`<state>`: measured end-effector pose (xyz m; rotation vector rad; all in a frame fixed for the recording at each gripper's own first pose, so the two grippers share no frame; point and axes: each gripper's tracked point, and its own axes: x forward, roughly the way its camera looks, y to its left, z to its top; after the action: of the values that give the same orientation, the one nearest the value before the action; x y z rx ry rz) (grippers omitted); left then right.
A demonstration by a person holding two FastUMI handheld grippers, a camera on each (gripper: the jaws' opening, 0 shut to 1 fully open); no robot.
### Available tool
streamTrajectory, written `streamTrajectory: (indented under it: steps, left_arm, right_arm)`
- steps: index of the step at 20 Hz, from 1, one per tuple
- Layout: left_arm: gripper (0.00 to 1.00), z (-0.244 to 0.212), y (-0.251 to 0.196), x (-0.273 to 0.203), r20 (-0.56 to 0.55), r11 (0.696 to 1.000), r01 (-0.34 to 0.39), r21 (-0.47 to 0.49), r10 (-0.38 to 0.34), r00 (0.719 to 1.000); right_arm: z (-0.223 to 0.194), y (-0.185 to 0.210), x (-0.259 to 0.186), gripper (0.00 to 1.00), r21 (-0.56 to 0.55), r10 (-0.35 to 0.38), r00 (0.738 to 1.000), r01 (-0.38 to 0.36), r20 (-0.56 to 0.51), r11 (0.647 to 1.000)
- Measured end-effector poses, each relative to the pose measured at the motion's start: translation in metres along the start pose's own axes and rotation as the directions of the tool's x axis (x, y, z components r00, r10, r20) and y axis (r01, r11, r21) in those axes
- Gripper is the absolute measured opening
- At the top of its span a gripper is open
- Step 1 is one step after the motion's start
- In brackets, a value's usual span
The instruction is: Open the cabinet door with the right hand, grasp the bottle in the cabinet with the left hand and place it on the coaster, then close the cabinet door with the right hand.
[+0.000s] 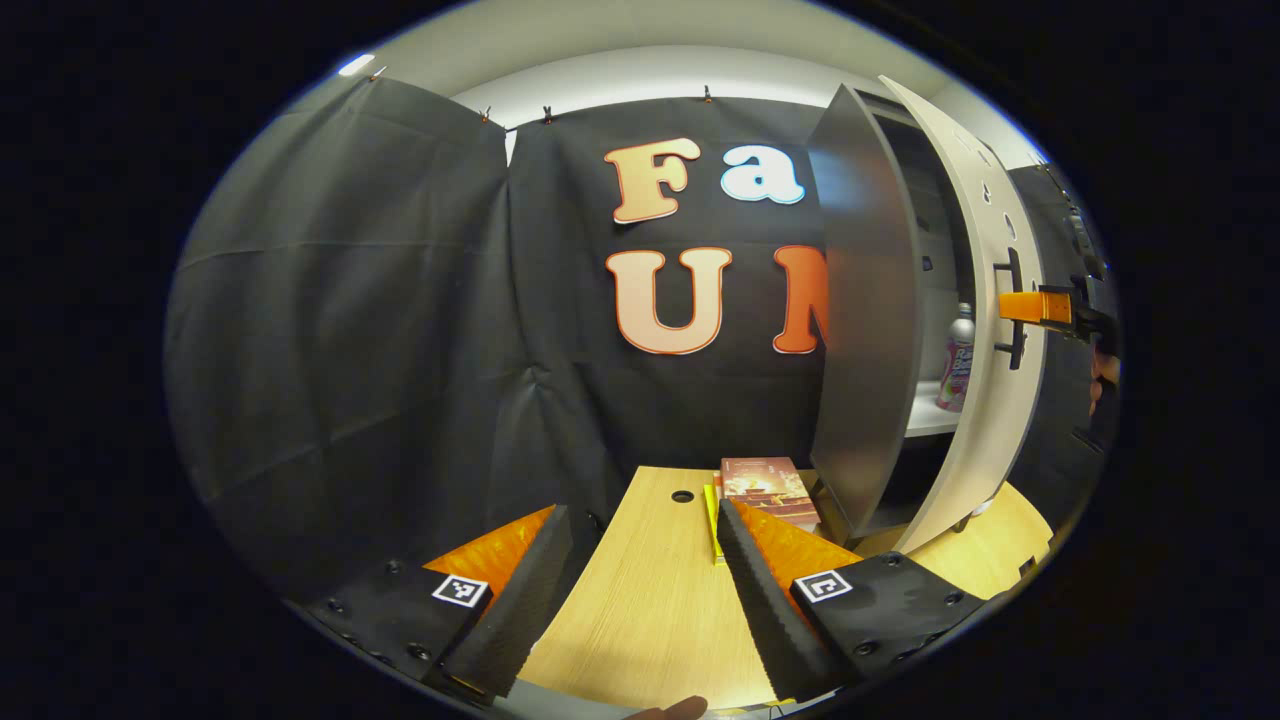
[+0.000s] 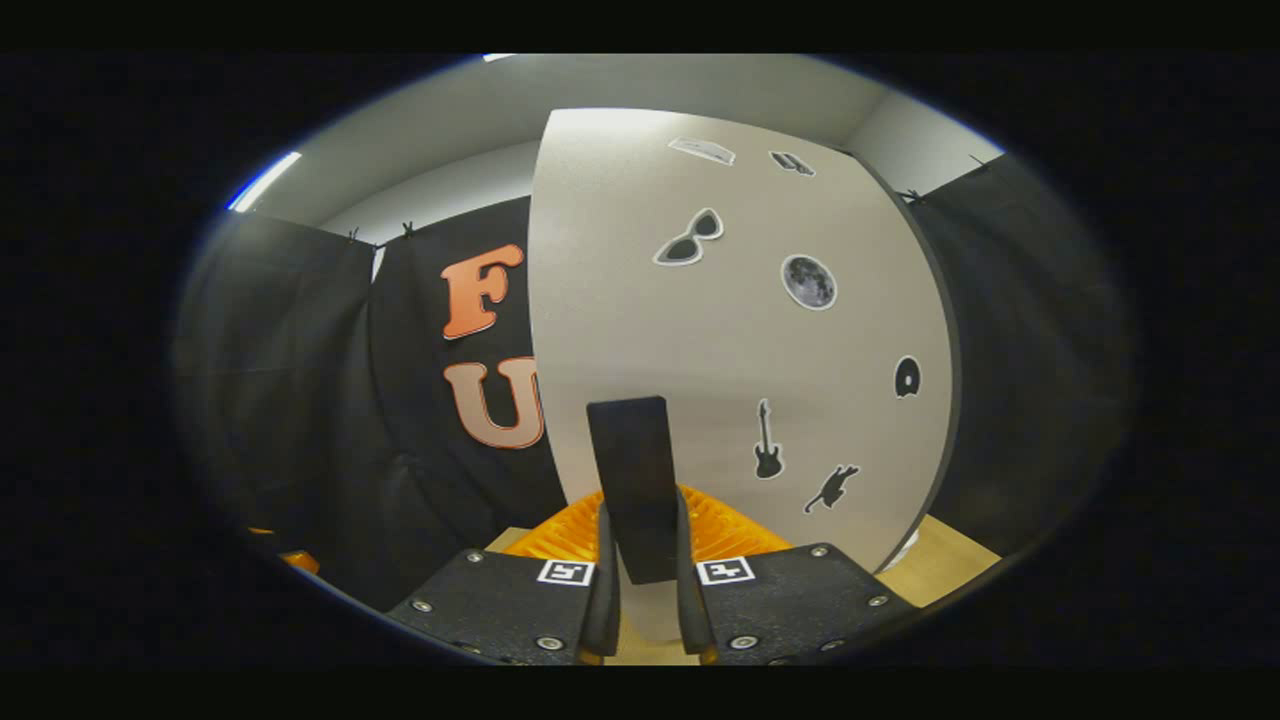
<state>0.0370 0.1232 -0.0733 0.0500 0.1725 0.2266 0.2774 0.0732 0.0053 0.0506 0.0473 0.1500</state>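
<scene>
Right gripper view has the right tool (image 2: 645,560) pinched tight on the black door handle (image 2: 640,480), both fingers squeezing it. The cabinet door (image 2: 720,350) (the one with little stickers) is already swung partly open. In the left gripper view, the left tool (image 1: 640,590) waits wide open over the table (image 1: 650,600), holding nothing. The bottle (image 1: 957,358) stands on the shelf inside the cabinet, far off to the right. So the first job looks almost done. Grabbing the bottle, setting it on the coaster and closing the door are all left.
</scene>
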Motion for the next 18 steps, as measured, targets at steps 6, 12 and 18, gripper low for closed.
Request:
streamTrajectory:
  steps: [6, 12, 18]
  left_arm:
    - [0.96, 0.004, -0.037, -0.041, 0.011, 1.0, 0.02, 0.024, -0.02, 1.0]
    - [0.95, -0.001, -0.088, -0.077, 0.015, 0.996, 0.068, 0.053, -0.068, 0.998]
    - [0.95, -0.011, -0.137, -0.102, -0.003, 0.992, 0.113, 0.056, -0.113, 0.994]
  right_arm:
    - [0.002, -0.013, -0.022, 0.19, 0.013, -0.015, 1.0, 0.015, 0.018, 1.0]
    - [0.004, -0.033, -0.039, 0.17, 0.008, -0.032, 0.999, 0.032, 0.025, 0.999]
    - [0.007, -0.056, -0.052, 0.18, 0.011, -0.071, 0.997, 0.071, 0.031, 0.997]
